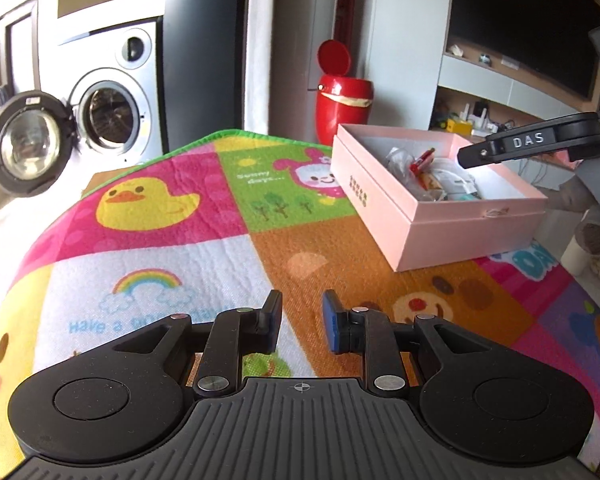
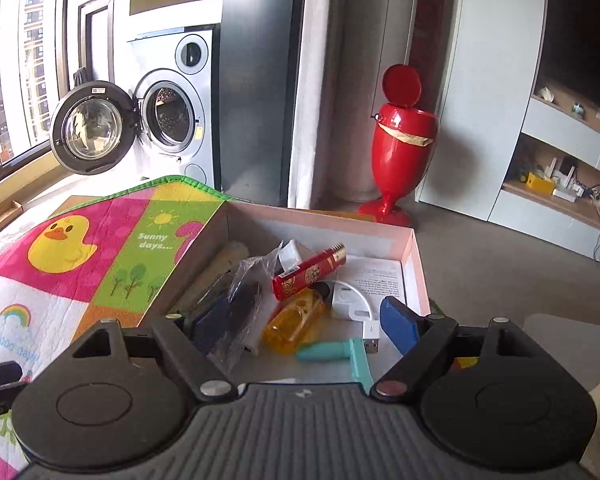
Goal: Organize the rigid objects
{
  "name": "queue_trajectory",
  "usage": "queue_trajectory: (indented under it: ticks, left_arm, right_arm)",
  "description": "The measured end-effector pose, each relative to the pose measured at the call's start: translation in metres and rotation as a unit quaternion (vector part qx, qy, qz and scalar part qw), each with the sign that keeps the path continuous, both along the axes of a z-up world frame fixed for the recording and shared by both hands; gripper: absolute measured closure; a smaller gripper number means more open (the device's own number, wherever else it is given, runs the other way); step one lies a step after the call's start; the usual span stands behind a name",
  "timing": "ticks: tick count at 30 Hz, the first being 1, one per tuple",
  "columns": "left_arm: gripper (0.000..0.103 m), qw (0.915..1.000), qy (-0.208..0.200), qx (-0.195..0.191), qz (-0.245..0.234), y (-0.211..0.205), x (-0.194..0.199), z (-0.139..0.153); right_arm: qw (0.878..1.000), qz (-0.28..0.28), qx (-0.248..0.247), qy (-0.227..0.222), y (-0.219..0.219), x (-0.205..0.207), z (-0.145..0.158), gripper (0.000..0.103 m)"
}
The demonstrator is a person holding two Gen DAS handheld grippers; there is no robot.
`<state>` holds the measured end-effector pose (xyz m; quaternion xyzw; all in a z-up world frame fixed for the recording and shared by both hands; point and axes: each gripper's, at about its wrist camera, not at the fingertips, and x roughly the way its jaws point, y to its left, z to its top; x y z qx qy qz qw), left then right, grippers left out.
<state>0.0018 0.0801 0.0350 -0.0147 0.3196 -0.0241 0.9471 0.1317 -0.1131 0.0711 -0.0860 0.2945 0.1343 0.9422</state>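
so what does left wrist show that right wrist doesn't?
Left wrist only: the left gripper, open over the colourful cartoon play mat, and the pink cardboard box's outer walls.
Right wrist only: the right gripper, open over the box contents: red lighter, yellow translucent lighter, white USB adapter cable, teal plastic tool.
Both: mat, box, red pedestal bin, open silver washing machine.

We're in a home: far left, a washing machine [image 2: 172,120] with its door open, a red pedal bin [image 2: 400,136] by the wall, a cartoon play mat [image 1: 172,216] near.
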Motion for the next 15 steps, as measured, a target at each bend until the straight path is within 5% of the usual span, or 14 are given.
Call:
queue_trajectory:
  ticks: [4, 8, 13, 15]
  left_arm:
    - [0.075, 0.9990, 0.045, -0.010, -0.004, -0.003, 0.003, -0.020]
    - [0.063, 0.9992, 0.035, 0.002, -0.019, -0.020, 0.000, -0.021]
    - [0.028, 0.9989, 0.033, 0.004, -0.033, -0.037, 0.001, -0.024]
    - [0.022, 0.9991, 0.030, 0.003, -0.030, -0.042, 0.000, -0.025]
  right_arm:
    - [1.000, 0.016, -0.004, 0.016, -0.008, -0.039, -0.013, 0.020]
    - [0.999, 0.018, -0.013, 0.046, -0.015, -0.063, -0.035, 0.020]
    - [0.996, 0.012, 0.002, 0.089, -0.020, -0.071, -0.060, 0.020]
    - [0.995, 0.003, 0.012, 0.104, -0.022, -0.068, -0.069, 0.017]
